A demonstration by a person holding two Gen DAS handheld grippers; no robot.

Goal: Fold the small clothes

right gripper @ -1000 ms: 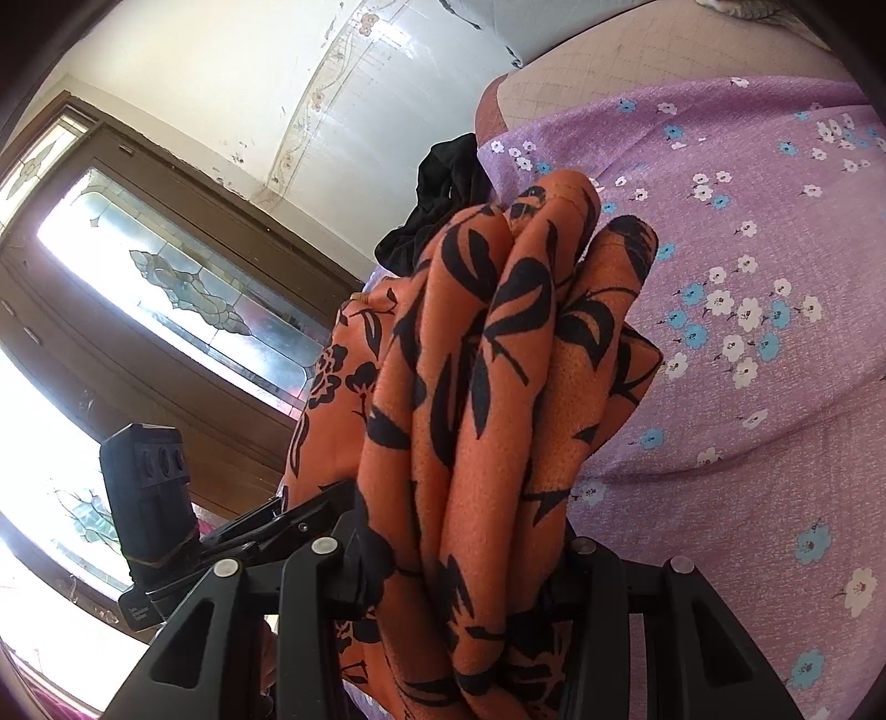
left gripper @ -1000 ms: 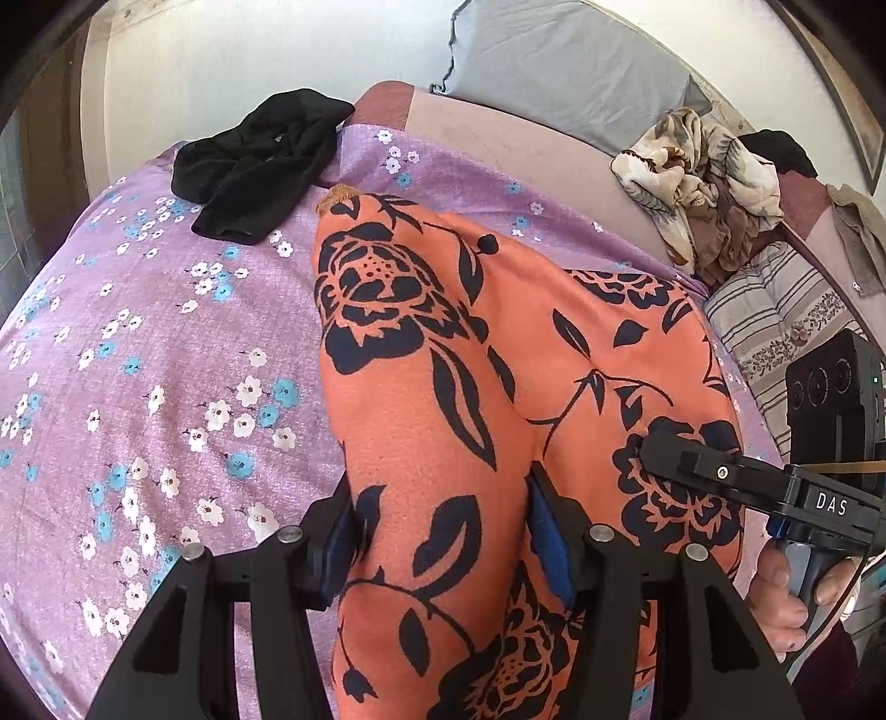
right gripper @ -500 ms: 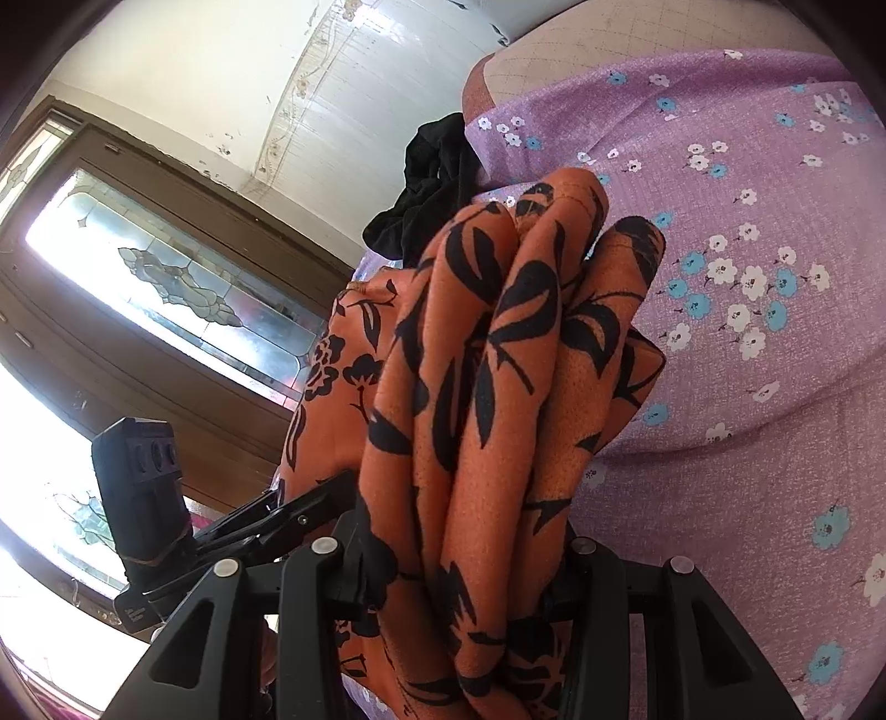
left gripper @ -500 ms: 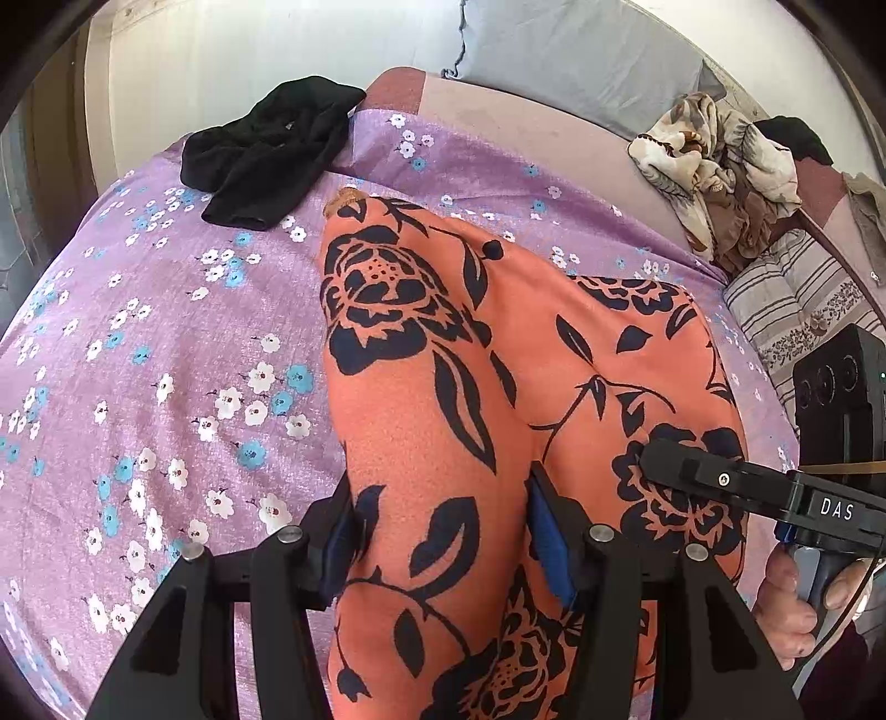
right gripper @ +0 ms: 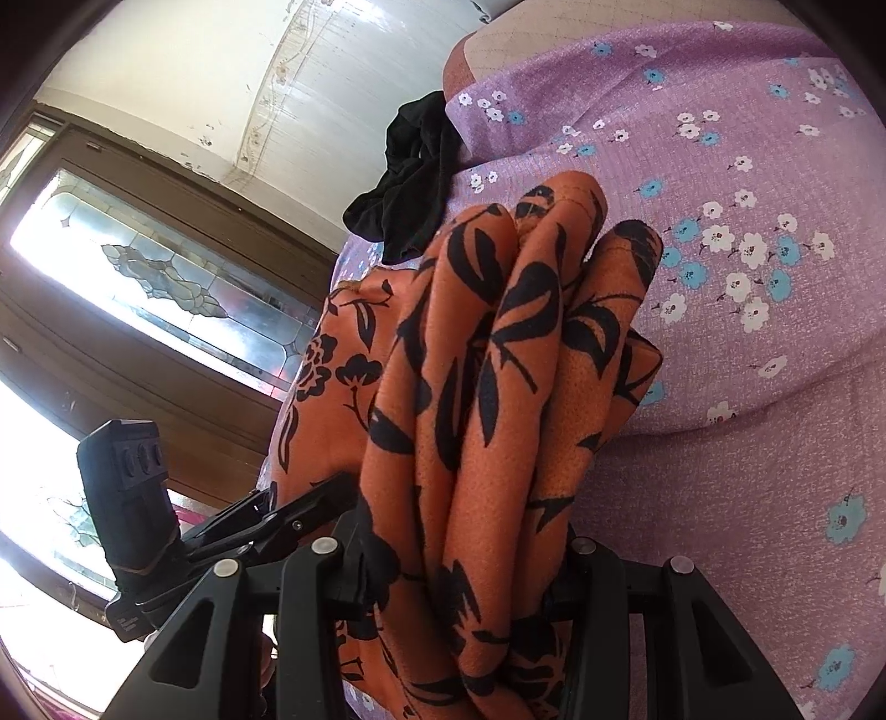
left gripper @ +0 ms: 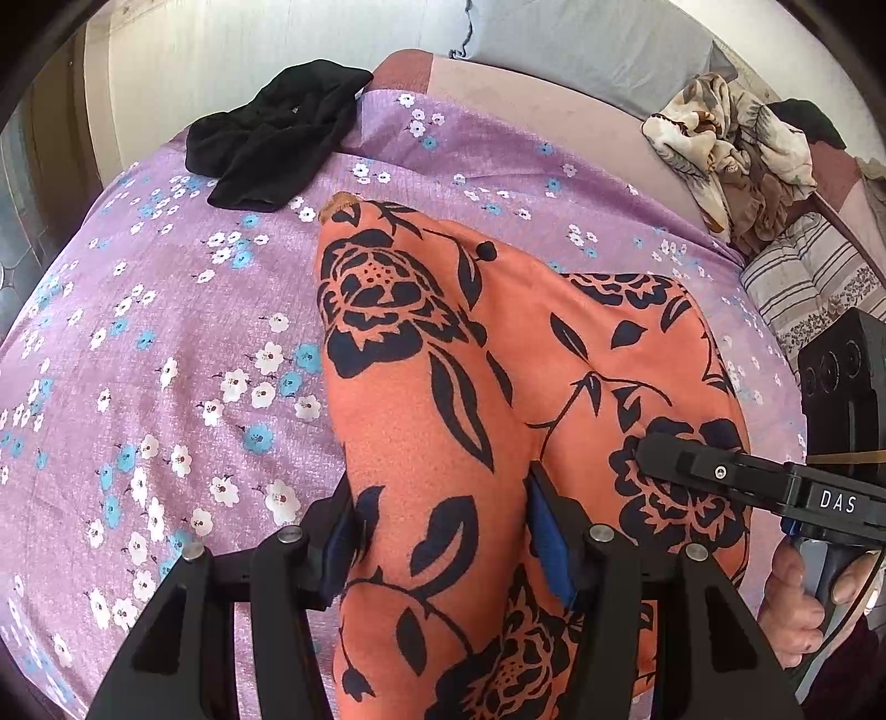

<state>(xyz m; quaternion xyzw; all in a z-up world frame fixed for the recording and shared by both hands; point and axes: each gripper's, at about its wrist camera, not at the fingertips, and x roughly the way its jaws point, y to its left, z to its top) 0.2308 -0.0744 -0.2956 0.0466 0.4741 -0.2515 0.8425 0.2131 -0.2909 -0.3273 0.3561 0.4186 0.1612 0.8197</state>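
The orange flowered cloth (left gripper: 443, 387) lies on the purple bedsheet (left gripper: 166, 360), pinched by both the left gripper (left gripper: 443, 531) and the right gripper (right gripper: 459, 559) (bunched folds), so its edge lifts evenly toward 12 o'clock.

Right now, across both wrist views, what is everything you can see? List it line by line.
Orange cloth: one, orange with a black flower print, lying on the bedsheet, near end lifted.
Bedsheet: one, purple with white and blue flowers, covering the bed.
Black garment: one, black, crumpled at the far edge of the bedsheet.
Patterned cloth pile: one, cream and brown, far right beyond the bedsheet.
Striped cushion: one, grey and white stripes, right of the bedsheet.
Pillow: one, grey, against the wall.
Window: one, brown frame, patterned glass, left in the right wrist view.
Left tool: black, shut on the orange cloth.
Right tool: black, shut on bunched folds of it.
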